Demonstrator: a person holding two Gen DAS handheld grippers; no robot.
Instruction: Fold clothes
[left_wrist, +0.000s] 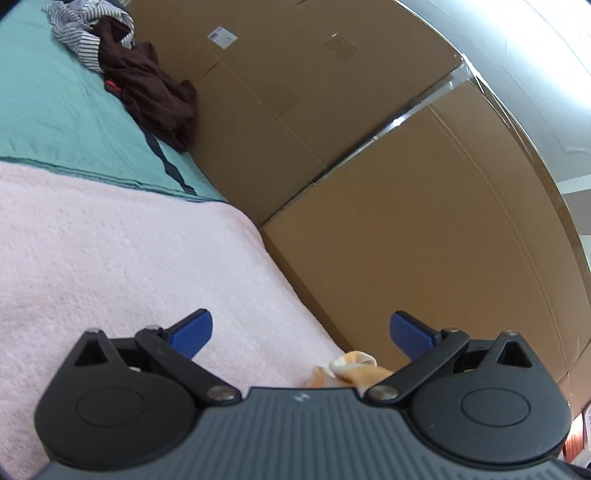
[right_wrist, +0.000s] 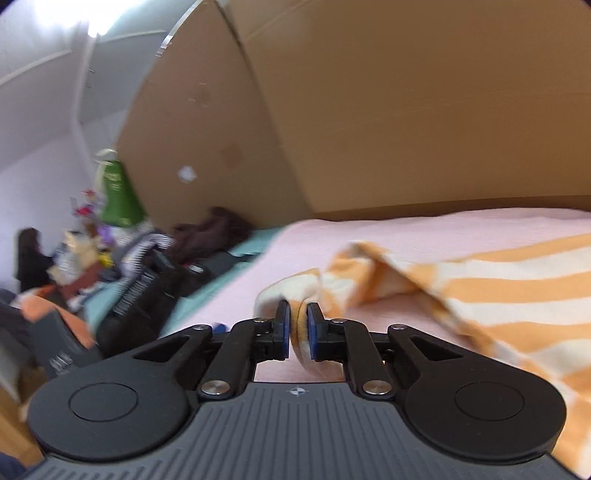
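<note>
Right gripper (right_wrist: 297, 314) pinches orange-striped garment (right_wrist: 480, 291) edge; fold hides cloth between pads. Left gripper (left_wrist: 301, 328) wide, empty; garment scrap mostly hidden behind its body.

Striped garment (right_wrist: 480, 288) on blanket (left_wrist: 110, 258), cardboard boxes (left_wrist: 369, 147) behind, clothes pile (left_wrist: 122, 66) on sheet (left_wrist: 48, 110) beyond the blanket.

Large brown cardboard boxes (left_wrist: 369, 147) stand stacked against the bed's far edge, filling the left wrist view from twelve to four o'clock. The bed wears a teal sheet (left_wrist: 48, 103) at ten o'clock and a pink fleece blanket (left_wrist: 110, 258) nearer — both rumpled. In the right wrist view, white walls (right_wrist: 33, 173) rise at nine o'clock, with bright light (right_wrist: 88, 14) at eleven.
</note>
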